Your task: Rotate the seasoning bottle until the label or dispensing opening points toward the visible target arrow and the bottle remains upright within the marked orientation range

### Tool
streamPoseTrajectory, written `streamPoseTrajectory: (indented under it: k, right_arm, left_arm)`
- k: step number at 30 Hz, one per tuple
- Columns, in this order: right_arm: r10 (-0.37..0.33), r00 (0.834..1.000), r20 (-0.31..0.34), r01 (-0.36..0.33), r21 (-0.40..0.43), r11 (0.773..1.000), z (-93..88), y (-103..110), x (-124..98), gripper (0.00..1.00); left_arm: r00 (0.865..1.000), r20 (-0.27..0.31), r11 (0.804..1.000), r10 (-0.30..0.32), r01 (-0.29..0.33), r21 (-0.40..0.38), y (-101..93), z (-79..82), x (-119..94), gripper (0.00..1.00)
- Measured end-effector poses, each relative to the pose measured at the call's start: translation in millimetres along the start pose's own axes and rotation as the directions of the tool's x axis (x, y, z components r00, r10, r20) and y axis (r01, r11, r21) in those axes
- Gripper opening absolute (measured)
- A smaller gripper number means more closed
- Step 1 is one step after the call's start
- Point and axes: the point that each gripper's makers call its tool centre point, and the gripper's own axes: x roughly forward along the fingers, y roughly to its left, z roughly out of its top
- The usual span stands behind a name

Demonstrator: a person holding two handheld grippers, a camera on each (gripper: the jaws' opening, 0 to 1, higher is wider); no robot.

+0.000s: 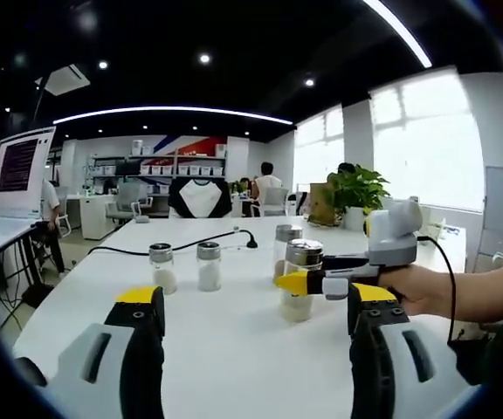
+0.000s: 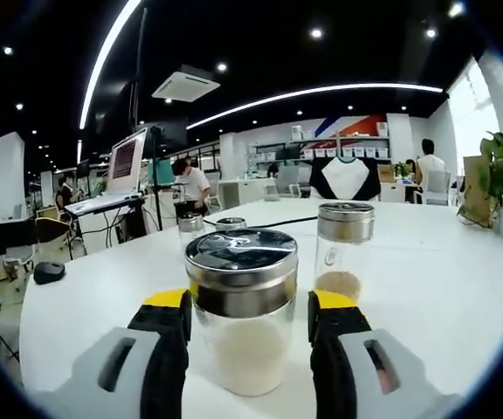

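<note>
Right gripper [image 2: 246, 327] on the bottle!
Its jaws clamp the upright glass seasoning bottle with steel lid [image 2: 242, 307] on the white table [image 2: 94, 288]; left gripper [image 1: 253, 316] hangs apart, empty.

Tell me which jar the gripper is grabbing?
The clear glass seasoning bottle with the shiny metal lid and white powder, sitting between the right gripper jaws. The other three bottles stand farther back, untouched.
</note>
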Motion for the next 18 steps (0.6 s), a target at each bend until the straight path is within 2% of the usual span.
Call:
streamPoseTrajectory:
  k: [6, 9, 18]
  right_arm:
    - [0.001, 1.000, 0.011, -0.002, 0.011, 1.000, -0.1, 1.7, -0.6, 0.49]
    - [0.020, 1.000, 0.019, -0.021, 0.010, 1.000, 0.2, 5.7, -0.6, 0.43]
    - [0.030, 0.999, 0.029, -0.030, 0.006, 1.000, 0.8, 5.5, -0.6, 0.42]
  left_arm:
    - [1.000, -0.001, 1.000, -0.005, 0.005, -0.003, -0.6, -0.9, 1.9, 0.91]
    - [1.000, -0.005, 1.000, -0.006, 0.006, -0.002, -0.9, -1.8, 2.1, 0.91]
    - [1.000, -0.013, 1.000, 0.007, -0.007, -0.006, 3.8, -5.4, -0.1, 0.91]
